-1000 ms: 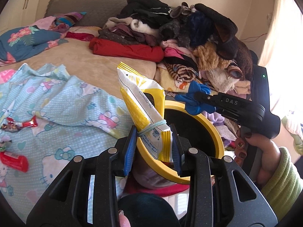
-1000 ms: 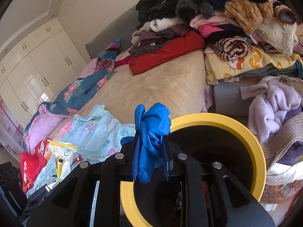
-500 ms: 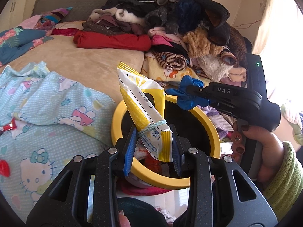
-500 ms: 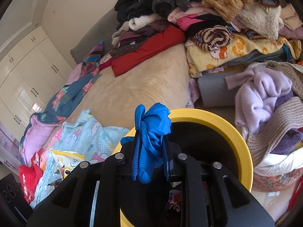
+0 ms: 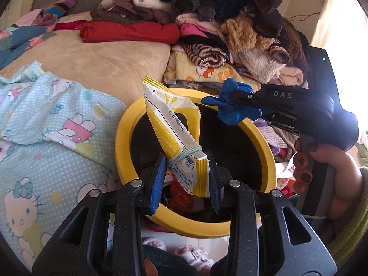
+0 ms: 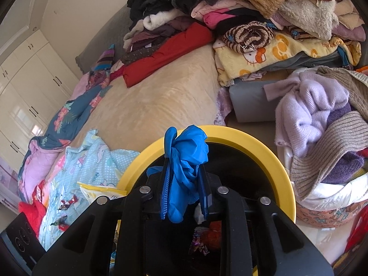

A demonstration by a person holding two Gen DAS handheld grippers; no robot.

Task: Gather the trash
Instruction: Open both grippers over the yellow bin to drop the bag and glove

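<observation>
Left gripper (image 5: 186, 179) pinches a yellow snack wrapper (image 5: 174, 135) tied with an elastic band; right gripper (image 6: 184, 193) pinches a crumpled blue glove (image 6: 186, 161). Both are held over the mouth of the yellow-rimmed bin (image 5: 124, 138), likely ready to drop. Bin sits at the near edge of a bed (image 6: 161, 101); piled clothes (image 5: 230, 23) far right, white wardrobe (image 6: 25, 87) far left.

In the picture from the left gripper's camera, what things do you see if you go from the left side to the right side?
Kitty-print blue blanket → yellow snack wrapper, pinched in the left gripper over the yellow bin → blue glove in the right gripper → the person's hand on that gripper's handle.
</observation>
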